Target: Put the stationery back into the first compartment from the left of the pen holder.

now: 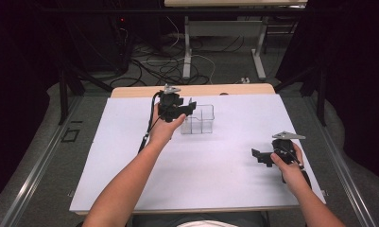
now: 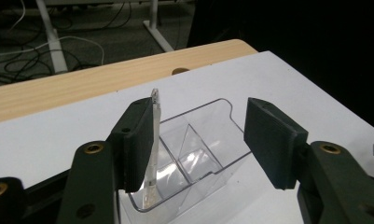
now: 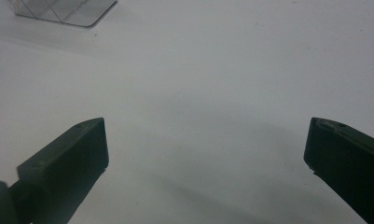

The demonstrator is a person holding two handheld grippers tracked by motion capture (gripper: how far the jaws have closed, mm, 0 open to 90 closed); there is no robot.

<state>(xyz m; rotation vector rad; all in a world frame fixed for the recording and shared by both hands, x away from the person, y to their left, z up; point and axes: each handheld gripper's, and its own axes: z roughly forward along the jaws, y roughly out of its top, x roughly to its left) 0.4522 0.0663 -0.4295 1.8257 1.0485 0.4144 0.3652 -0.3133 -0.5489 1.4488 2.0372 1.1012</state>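
Note:
A clear plastic box (image 1: 198, 119) with inner dividers stands on the white table sheet (image 1: 225, 161) at mid-back. My left gripper (image 1: 193, 107) is open at the box's left side, just above it. In the left gripper view its jaws stand wide apart over the clear box (image 2: 201, 154), and a thin clear strip (image 2: 153, 149) leans upright in the box against the left jaw's inner face. My right gripper (image 1: 259, 155) hovers low at the right of the table, open with nothing between its jaws. The right gripper view has a corner of the box (image 3: 65, 10) at top left.
The wooden table edge (image 1: 192, 90) runs behind the white sheet, with a round hole (image 2: 179, 71) in it. Beyond stand another table's legs (image 1: 187, 47) and loose cables (image 1: 154, 61) on the floor. A dark curtain hangs at both sides.

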